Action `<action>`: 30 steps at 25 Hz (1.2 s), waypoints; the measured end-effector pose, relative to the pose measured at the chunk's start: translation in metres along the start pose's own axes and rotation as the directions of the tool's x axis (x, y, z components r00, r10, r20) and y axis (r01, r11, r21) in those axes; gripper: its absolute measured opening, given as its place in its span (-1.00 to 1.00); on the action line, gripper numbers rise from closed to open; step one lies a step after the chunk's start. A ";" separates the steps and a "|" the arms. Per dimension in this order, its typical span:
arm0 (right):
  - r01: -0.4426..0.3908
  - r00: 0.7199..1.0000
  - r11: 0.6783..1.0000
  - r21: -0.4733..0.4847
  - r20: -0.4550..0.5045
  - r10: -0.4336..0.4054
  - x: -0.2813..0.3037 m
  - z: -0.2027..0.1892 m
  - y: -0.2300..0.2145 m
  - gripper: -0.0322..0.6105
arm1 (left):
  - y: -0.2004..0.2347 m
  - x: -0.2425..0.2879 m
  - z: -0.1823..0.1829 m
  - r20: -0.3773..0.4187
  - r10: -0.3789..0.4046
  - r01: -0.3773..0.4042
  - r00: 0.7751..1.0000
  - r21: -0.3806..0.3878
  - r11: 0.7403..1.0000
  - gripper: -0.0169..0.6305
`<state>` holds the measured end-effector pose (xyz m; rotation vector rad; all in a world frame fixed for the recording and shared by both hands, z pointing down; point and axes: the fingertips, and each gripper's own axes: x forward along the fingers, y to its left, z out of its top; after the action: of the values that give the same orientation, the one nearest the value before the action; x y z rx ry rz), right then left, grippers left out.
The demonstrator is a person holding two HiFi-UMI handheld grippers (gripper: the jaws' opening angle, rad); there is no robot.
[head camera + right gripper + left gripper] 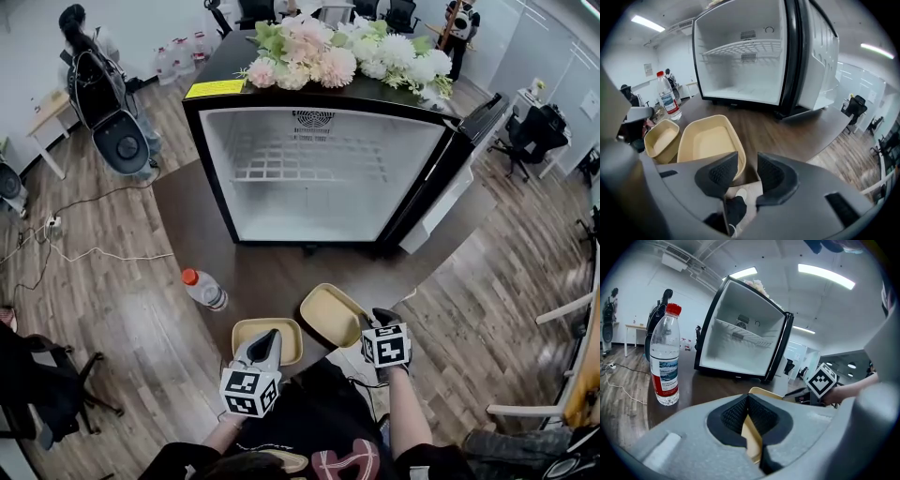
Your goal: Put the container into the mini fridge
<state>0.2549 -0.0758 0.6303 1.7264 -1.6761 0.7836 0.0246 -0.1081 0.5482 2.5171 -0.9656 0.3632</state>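
Note:
A deep beige container (pixel 246 337) sits at the table's near edge, and my left gripper (pixel 267 337) is shut on its rim. In the left gripper view the beige wall (pixel 753 437) is pinched between the jaws of that gripper (pixel 749 405). Just to its right lies a wider, shallow beige tray (pixel 330 314) (pixel 710 140). My right gripper (pixel 380 319) (pixel 747 161) is open at the tray's near corner, the rim beside its left finger and a gap showing. The mini fridge (pixel 319 173) (pixel 740 61) stands open and empty beyond, door (pixel 450 178) swung right.
A water bottle (pixel 203 289) (pixel 665 357) with a red cap stands on the dark table (pixel 272 272), left of the containers. Artificial flowers (pixel 337 52) lie on top of the fridge. Cables (pixel 56 234) run across the wooden floor, and a person (pixel 80 37) is at the back left.

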 end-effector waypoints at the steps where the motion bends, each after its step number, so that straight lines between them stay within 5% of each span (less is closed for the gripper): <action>1: -0.010 1.000 1.000 -0.026 -0.014 0.010 0.003 0.001 0.000 -0.47 | 0.001 0.001 0.000 0.001 0.008 -0.008 1.000 -0.002 1.000 -0.92; 5: -0.092 0.992 0.994 -0.058 -0.086 0.087 0.015 -0.002 0.007 -0.48 | 0.008 0.003 0.002 0.009 0.050 -0.050 0.999 -0.023 0.999 -0.92; 14: -0.141 0.978 0.983 -0.115 -0.171 0.120 0.032 -0.008 0.011 -0.57 | 0.016 0.007 0.004 0.012 0.102 -0.102 0.995 -0.044 0.994 -0.92; 30: -0.132 0.980 0.988 -0.079 -0.160 0.118 0.032 -0.007 0.007 -0.79 | 0.021 0.012 0.004 0.014 0.138 -0.137 0.990 -0.044 0.990 -0.92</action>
<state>0.2487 -0.0916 0.6591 1.4723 -1.6988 0.8636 0.0196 -0.1312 0.5550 2.4254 -1.1456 0.3590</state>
